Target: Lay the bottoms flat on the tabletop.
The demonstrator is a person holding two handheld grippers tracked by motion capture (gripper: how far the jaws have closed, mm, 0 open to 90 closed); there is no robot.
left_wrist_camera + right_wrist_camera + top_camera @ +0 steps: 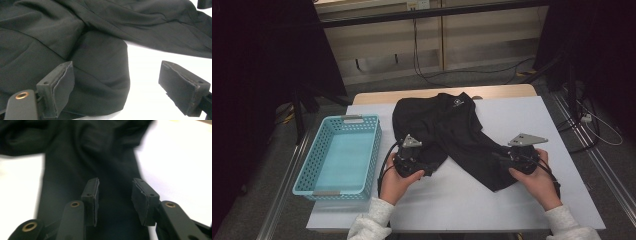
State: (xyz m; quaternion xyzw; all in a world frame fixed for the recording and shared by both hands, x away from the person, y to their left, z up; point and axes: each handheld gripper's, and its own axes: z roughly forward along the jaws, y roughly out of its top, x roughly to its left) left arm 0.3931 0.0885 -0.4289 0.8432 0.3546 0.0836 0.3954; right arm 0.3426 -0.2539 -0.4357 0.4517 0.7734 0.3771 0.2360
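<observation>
1. On the white table [512,120] a black shirt [447,127] lies crumpled, its collar toward the far edge and two parts reaching toward the near side, one left and one right.
2. At the near left part of the shirt, the left gripper [411,161] rests with its jaws spread wide. In the left gripper view [120,87] one jaw sits over the rounded cloth edge and the other over bare table; nothing is caught between them.
3. At the near right part of the shirt, the right gripper [521,155] is held by the person's hand. In the right gripper view [115,200] its jaws stand apart with dark cloth below and between them; they are released, not pinching the fabric.
4. Left of the shirt, a light blue basket [364,150] sits at the table's left edge, just beside the left gripper and apart from the cloth.
5. Both of the person's sleeves are pale and enter from the near side.
</observation>
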